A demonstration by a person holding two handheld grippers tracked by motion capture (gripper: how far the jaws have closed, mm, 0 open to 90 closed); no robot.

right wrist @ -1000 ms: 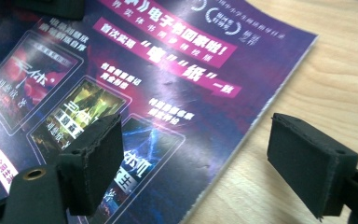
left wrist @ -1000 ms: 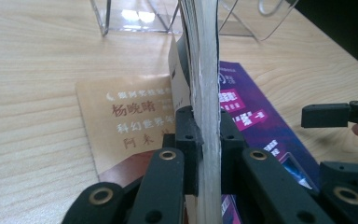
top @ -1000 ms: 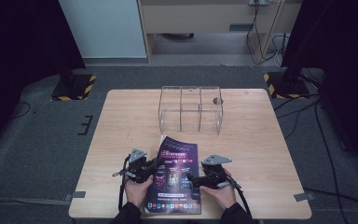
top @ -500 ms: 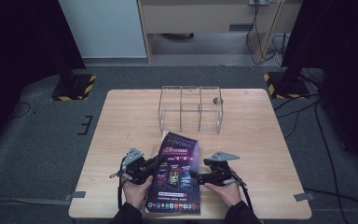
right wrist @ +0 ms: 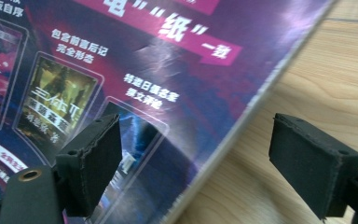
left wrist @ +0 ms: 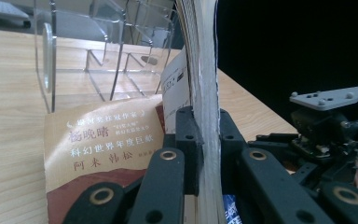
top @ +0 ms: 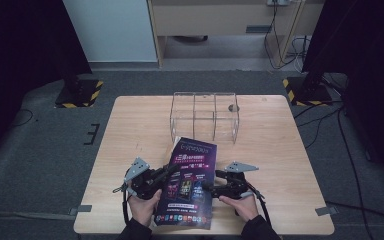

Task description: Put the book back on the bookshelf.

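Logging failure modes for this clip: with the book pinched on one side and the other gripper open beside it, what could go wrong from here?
The left gripper clamps only the edge of the book, so the pages may slide or fan out of its jaws. The right gripper is open astride the book's other edge; closing there could crease the glossy cover. The clear rack stands just beyond the book, so a tilted push forward might catch a divider.

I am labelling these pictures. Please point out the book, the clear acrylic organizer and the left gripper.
book (top: 189,187): high view, on its purple cover.
clear acrylic organizer (top: 203,117): high view, on its middle divider.
left gripper (left wrist: 204,154): left gripper view, between its fingers, shut on the book's pages.
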